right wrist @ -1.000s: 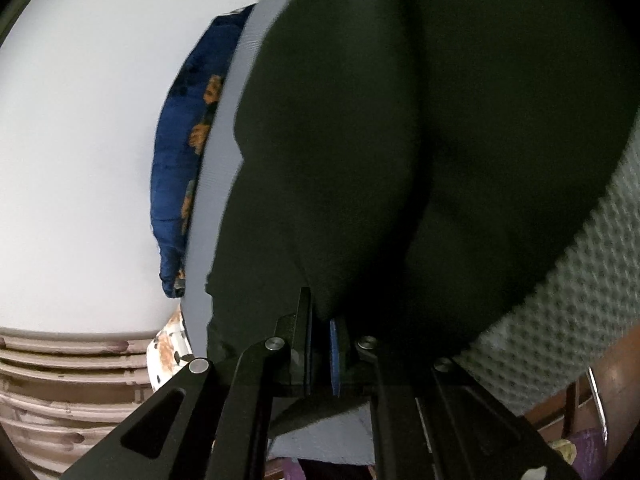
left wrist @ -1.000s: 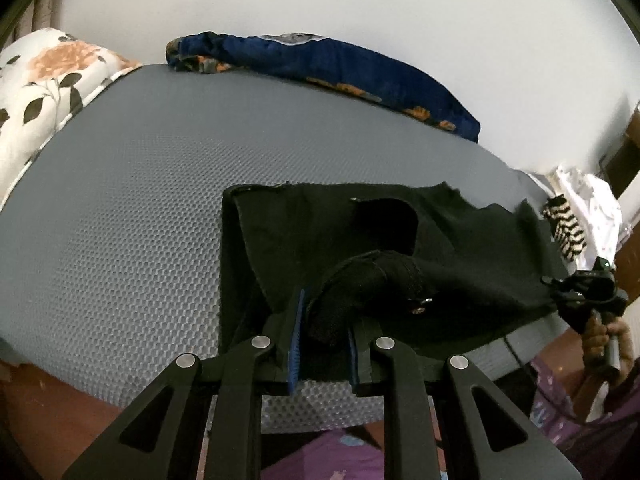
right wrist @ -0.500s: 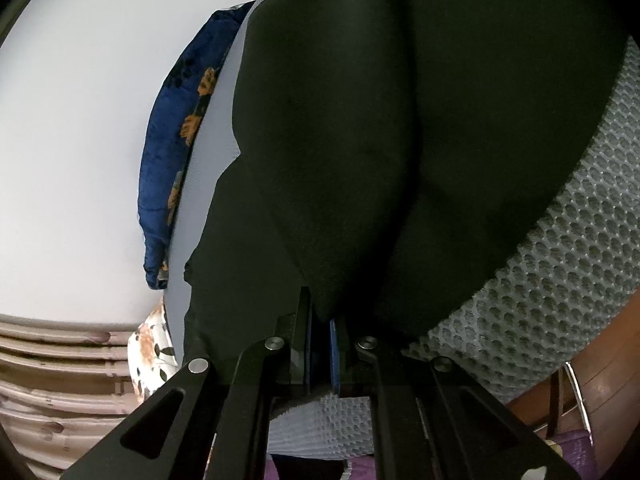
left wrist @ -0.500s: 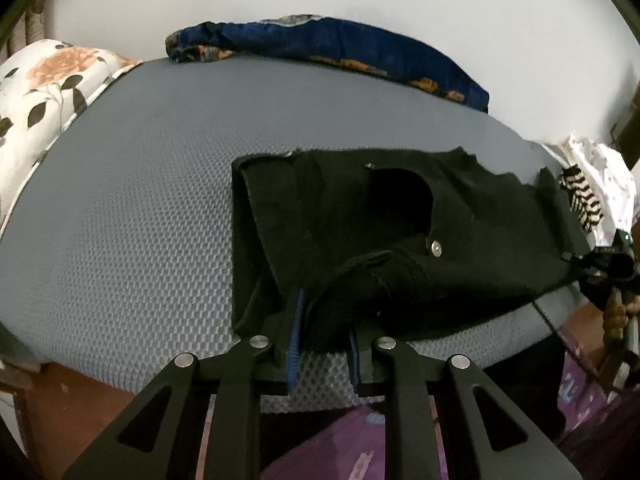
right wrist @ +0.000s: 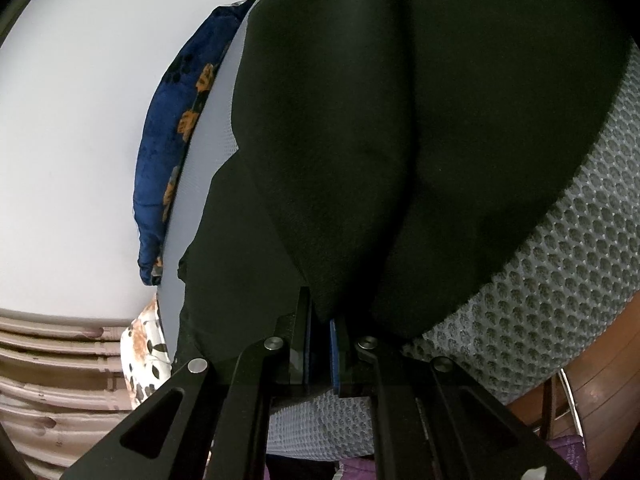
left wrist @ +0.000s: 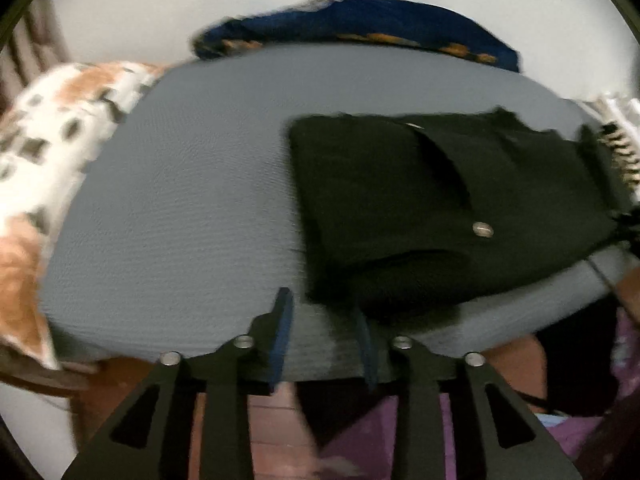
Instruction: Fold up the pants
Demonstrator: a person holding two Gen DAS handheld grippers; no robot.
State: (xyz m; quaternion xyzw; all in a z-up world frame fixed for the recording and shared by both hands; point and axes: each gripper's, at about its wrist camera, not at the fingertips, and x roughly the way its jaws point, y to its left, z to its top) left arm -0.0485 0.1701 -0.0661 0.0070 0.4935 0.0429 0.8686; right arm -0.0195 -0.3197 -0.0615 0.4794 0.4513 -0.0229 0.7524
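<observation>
Black pants (left wrist: pixel 420 208) lie folded on the grey mesh mattress (left wrist: pixel 180 220), their metal button (left wrist: pixel 482 229) facing up. In the blurred left wrist view my left gripper (left wrist: pixel 322 306) hovers at the mattress's near edge with its jaws opening. The pants' near corner lies just ahead of the tips, and neither pad presses on it. In the right wrist view my right gripper (right wrist: pixel 320 322) is shut on a pinched fold of the pants (right wrist: pixel 400 140), which fill most of that view and drape over the mattress (right wrist: pixel 560 280).
A blue blanket with orange flowers (left wrist: pixel 360 20) lies along the far edge by the white wall. A floral pillow (left wrist: pixel 60 120) sits at the left and a striped cloth (left wrist: pixel 618 148) at the right. The brown bed frame (right wrist: pixel 600 380) runs below the mattress edge.
My left gripper let go of the bunched fold and its jaws spread. The fold now lies flat on the mattress, off to the right of the view. The right gripper kept its hold and stayed put.
</observation>
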